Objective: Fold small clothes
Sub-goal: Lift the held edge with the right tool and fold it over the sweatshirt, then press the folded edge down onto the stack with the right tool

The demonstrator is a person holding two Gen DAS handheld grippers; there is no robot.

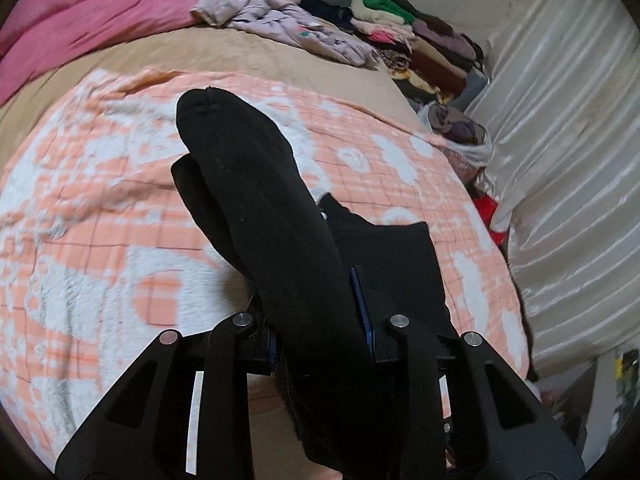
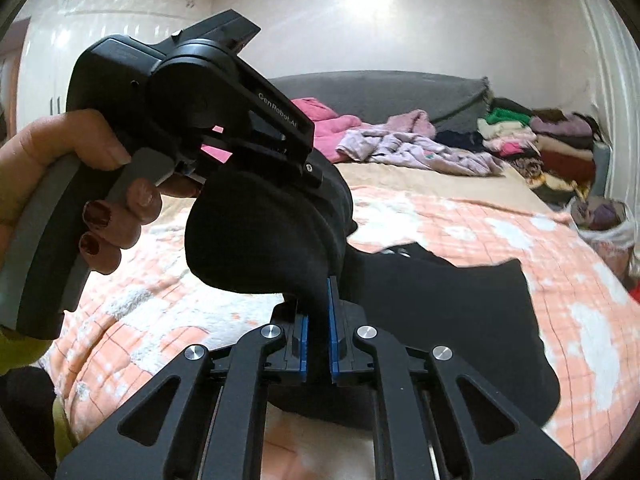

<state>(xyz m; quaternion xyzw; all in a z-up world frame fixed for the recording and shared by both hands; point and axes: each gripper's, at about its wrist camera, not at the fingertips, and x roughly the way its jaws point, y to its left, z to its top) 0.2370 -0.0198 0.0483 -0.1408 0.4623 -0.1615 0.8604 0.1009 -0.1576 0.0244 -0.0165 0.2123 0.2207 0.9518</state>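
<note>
Two tongs are clamped on black socks above the bed. The left tongs (image 1: 320, 332) are nearly closed, their blue pads pressing a long black sock (image 1: 256, 184) whose toe end stands up and away from the camera, with a second dark layer showing behind it. The right tongs (image 2: 318, 344) are closed tight on a fold of that black sock (image 2: 256, 236), which bulges into a rounded loop just above the pads; in the right wrist view the left tongs (image 2: 308, 168) grip the top of that loop from above, pointing steeply down. A hand (image 2: 80, 184) with dark-painted nails wraps the grey handle of the left tool, a yellow-green sleeve below it. Another black garment (image 2: 460, 320) lies flat on the bed just beside the right tongs.

Under everything spreads a peach-and-white checked blanket (image 1: 100, 220) over a tan bedspread (image 1: 160, 56). Farther off lie a pink quilt (image 1: 80, 8), crumpled lilac clothes (image 1: 280, 20) and a stack of folded clothes (image 1: 420, 40) along the wall. A grey headboard (image 2: 380, 88), white wardrobe doors (image 2: 80, 40) and pale curtains (image 1: 560, 120) close the room.
</note>
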